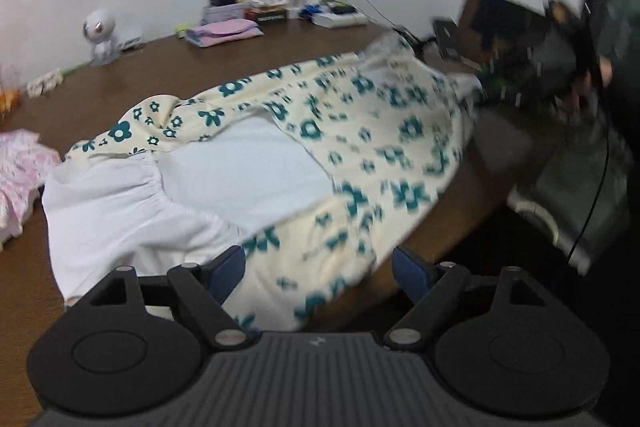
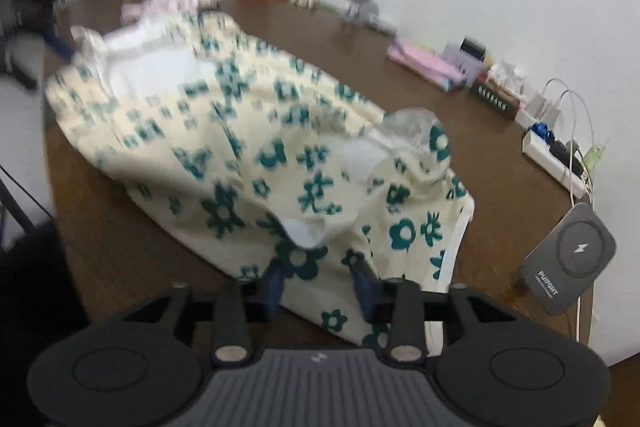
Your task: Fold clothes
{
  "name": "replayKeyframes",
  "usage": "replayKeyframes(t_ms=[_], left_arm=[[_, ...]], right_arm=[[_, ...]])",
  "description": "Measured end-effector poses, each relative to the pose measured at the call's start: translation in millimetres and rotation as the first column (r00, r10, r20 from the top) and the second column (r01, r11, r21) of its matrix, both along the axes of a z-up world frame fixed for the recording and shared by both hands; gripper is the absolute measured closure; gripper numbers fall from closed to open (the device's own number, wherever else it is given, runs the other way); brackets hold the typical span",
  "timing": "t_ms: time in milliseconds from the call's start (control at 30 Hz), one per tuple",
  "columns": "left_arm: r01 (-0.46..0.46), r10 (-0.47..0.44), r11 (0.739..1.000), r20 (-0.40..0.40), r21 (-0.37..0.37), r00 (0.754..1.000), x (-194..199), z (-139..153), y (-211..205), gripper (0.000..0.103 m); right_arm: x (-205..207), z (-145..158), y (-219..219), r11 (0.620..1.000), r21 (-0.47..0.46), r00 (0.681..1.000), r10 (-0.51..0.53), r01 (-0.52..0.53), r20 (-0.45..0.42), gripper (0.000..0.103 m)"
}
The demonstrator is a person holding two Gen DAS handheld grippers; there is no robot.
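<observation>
Cream floral-print garment with white lining [image 1: 360, 147] spread on brown wooden table [image 1: 160, 67], near edge overhanging; left gripper [image 1: 318, 269] wide open, right gripper [image 2: 318, 277] part-open astride hem, neither gripping: likely slide floorward.

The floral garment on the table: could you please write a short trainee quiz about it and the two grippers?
1. True or false: the floral garment lies on the brown table.
2. What colour is the garment's lining? A white, B red, C black.
3. Fill in: the left gripper has its jaws ____.

Key: 1 true. 2 A. 3 open; they stand wide apart over the cloth. The right gripper also has a gap between its jaws, above the garment's edge.
</observation>
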State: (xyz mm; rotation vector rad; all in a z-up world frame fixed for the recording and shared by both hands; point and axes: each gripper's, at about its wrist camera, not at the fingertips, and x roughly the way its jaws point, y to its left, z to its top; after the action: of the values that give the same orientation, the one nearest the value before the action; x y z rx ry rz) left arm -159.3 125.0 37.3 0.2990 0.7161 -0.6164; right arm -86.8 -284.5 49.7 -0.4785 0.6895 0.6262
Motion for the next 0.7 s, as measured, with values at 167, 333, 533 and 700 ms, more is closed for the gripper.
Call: replayKeyframes(t_ms=[167,333,533,700], left_arm=[[0.132,-0.145,0.978,0.071,0.161,0.987,-10.4,-16.5,-10.5,0.021],[0.229,-0.233,0.959,0.003,0.167,0.972,5.8,-27.7,-3.0,0.040],[0.245,-0.239,0.964,-0.066,0.106,0.969,22.0,-14.3,11.5,0.097],[0.229,-0.226,0.967,-0.033,0.113,0.974,27.8,2.1,25.4,0.097]], right_arm=[[-17.8,2.3,6.8,0.991,-0.034,0.990,0.132,-0.130,0.055,0.045],[1.6,-13.4,24.7,0.980,-0.109,0.984,0.171,-0.166,0.042,0.048],[16.4,-14.8,15.8,0.993,0.018,0.990,0.118,-0.117,-0.076,0.101],[-12.9,-9.6,-3.8,0.993,0.079,0.985,0.098,-0.088,-0.141,0.103]])
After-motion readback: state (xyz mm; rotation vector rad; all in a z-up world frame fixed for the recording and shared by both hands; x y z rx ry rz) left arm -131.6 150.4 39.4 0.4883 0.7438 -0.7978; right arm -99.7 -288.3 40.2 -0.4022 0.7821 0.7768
